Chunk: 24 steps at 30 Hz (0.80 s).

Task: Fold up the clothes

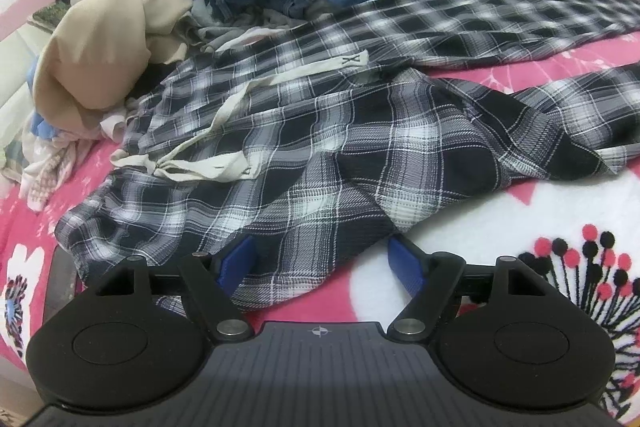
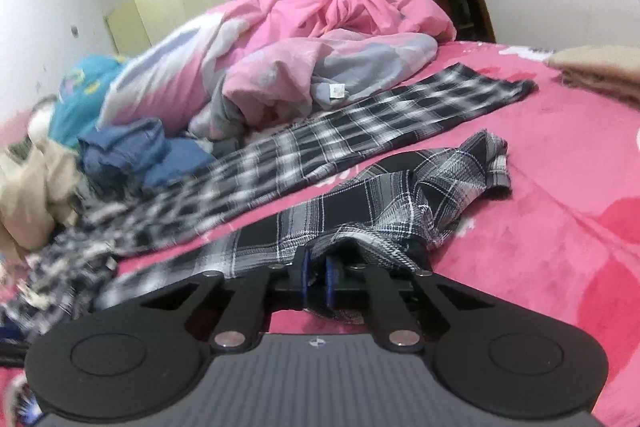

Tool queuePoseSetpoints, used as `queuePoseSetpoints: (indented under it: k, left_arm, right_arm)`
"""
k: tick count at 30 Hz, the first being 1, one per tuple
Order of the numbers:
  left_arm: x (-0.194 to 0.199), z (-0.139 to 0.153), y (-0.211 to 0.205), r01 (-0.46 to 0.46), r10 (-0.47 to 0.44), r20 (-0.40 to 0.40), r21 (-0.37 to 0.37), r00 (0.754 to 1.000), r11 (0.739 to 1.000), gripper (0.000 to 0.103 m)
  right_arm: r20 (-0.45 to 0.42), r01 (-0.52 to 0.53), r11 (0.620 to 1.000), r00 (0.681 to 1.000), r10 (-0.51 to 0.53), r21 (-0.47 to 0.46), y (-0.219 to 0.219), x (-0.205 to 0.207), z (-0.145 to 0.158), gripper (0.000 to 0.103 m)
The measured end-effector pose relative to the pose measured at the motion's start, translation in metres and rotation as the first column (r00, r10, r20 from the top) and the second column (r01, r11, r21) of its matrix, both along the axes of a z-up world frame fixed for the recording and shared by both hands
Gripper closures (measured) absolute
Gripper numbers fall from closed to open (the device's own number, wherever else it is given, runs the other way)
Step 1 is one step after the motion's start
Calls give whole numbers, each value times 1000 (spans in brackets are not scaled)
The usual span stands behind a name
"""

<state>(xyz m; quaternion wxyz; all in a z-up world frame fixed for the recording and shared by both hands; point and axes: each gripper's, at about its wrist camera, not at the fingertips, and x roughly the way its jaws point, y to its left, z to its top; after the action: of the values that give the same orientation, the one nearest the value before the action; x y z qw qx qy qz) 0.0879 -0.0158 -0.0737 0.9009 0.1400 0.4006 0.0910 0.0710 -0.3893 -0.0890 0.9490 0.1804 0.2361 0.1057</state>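
Pink bed [image 2: 560, 187]: right gripper [image 2: 316, 277] pinching plaid trousers [image 2: 360, 211].

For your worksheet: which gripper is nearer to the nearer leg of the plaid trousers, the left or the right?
Right. The right gripper is shut on the nearer leg of the plaid trousers. The left gripper stands open at the waist end, fabric between its fingers.

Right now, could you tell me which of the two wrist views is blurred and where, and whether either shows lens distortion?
Right wrist view: motion smear on the left, over the plaid trousers and the denim pile; the cloth at the right gripper is sharper. Left wrist view: mostly sharp, softening on the far plaid leg. Both bend at the edges, with dark fisheye corners.
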Motion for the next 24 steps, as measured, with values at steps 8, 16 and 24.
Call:
queuePoseSetpoints:
  k: [8, 16, 24]
  left_arm:
    - [0, -2, 0, 8, -8, 8, 13, 1000, 1000, 24]
    - [2, 0, 3, 7, -7, -5, -5, 1000, 1000, 23]
    - [3, 0, 5, 10, -10, -10, -15, 1000, 1000, 23]
  right_arm:
    - [21, -6, 994, 1000, 4, 105, -13, -4, 0, 98]
    - [45, -22, 993, 999, 17, 114, -8, -4, 10, 98]
    - [100, -32, 997, 995, 25, 76, -2, 11, 38, 98]
